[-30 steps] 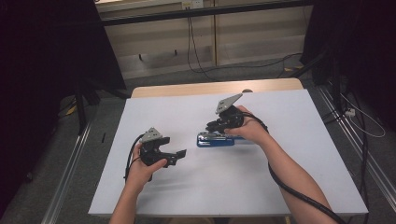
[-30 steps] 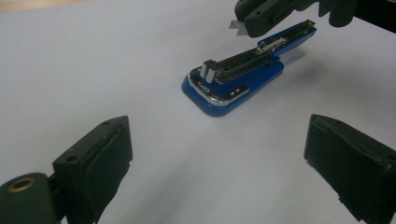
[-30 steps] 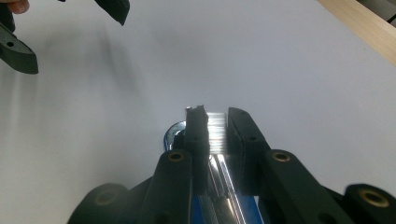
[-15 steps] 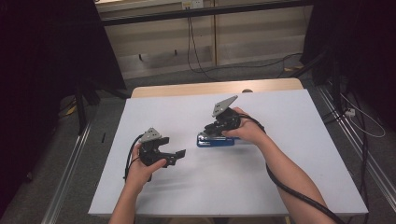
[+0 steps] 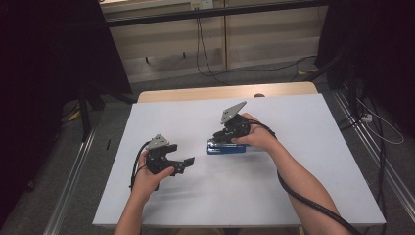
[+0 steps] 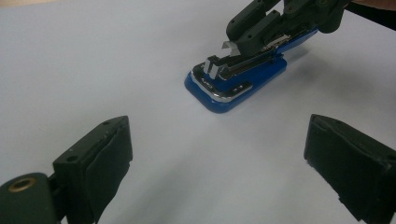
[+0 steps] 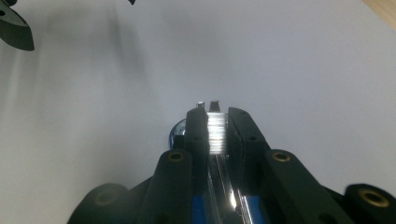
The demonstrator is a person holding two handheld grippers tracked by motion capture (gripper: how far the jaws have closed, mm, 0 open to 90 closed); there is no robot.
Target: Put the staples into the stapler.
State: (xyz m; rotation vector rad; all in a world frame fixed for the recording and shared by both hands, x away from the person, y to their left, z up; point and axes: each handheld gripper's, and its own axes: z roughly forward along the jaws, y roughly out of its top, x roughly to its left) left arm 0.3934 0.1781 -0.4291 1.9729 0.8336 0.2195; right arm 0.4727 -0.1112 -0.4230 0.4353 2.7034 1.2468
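On the white table, slightly right of centre, a blue stapler lies flat on its base, long axis running left to right. From the left gripper view the stapler shows a blue base, a chrome front plate and a metal upper arm, with its rounded nose pointing toward the near left.

Right gripper: held in the person's right hand, positioned directly over the stapler. The jaws are drawn narrow and clamp the stapler's metal upper arm from both sides. In the right gripper view the gripper has both black jaws pressed against the bright metal strip of the stapler, which runs straight between them; the blue body appears lower down between the jaws. The grey three-cornered plate on top tilts up toward the far side. A black cable trails back along the right forearm.

Left gripper: held in the person's left hand, near the left-centre of the table, well apart from the stapler. The jaws are spread wide with nothing between them. In the left gripper view the gripper points across bare table surface toward the stapler.
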